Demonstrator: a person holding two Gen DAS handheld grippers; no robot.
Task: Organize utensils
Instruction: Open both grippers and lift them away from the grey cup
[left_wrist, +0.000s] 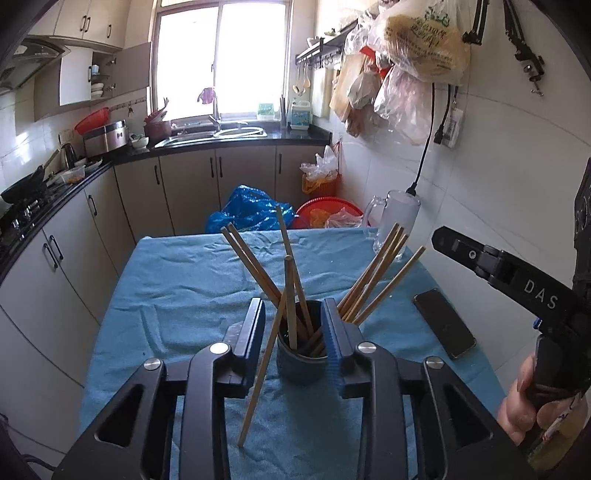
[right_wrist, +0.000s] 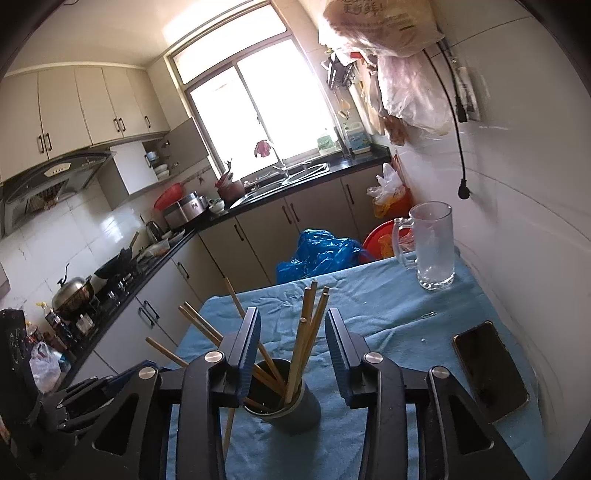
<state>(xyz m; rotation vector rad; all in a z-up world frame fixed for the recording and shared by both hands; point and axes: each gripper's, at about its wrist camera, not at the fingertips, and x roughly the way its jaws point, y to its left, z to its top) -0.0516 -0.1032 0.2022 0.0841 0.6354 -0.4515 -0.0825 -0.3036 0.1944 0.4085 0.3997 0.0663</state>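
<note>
Both grippers' fingers (left_wrist: 334, 332) are apart, holding nothing; one loose chopstick (left_wrist: 264, 363) leaning on the cup (left_wrist: 301, 363) could slide off onto the bench (left_wrist: 177, 280).

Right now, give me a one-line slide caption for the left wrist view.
Open left gripper frames a dark cylindrical holder of wooden chopsticks; one stray chopstick leans outside on the blue tablecloth.

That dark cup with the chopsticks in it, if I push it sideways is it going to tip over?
Probably. The dark cup looks narrow and upright, and the chopsticks fan out well above its rim, so it is likely top-heavy. The wrinkled blue cloth may catch its base.
</note>
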